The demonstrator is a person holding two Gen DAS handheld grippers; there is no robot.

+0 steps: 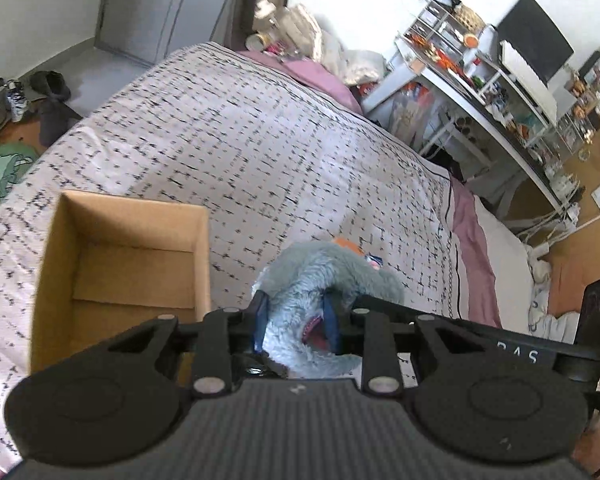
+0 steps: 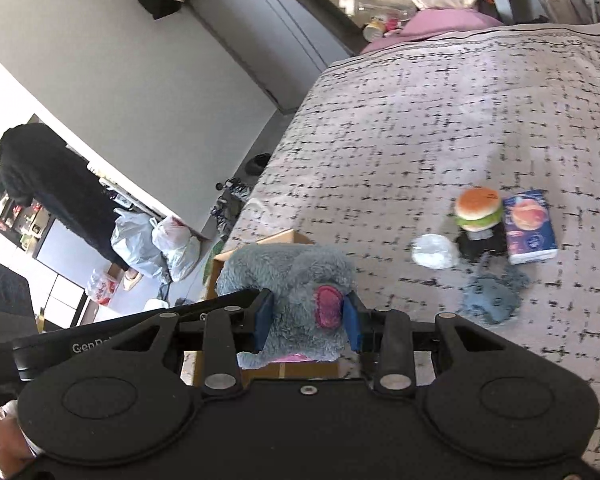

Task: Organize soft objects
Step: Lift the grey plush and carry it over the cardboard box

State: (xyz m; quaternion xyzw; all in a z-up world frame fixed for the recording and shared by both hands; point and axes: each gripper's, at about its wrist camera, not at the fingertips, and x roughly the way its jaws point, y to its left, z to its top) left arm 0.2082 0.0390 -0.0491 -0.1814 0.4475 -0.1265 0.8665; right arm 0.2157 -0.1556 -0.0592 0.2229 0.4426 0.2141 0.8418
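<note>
Clamping one blue plush toy (image 1: 320, 280) from both sides, the left gripper (image 1: 296, 322) and right gripper (image 2: 308, 320) each squeeze its fur, holding it just beside one open cardboard box (image 1: 120, 256) on the bed (image 1: 260, 140). Four loose items lie together: burger toy (image 2: 479, 210), printed packet (image 2: 530, 226), white wad (image 2: 436, 251), blue cloth (image 2: 490, 290). Bare bedspread stretches beyond them toward its far edge.
</note>
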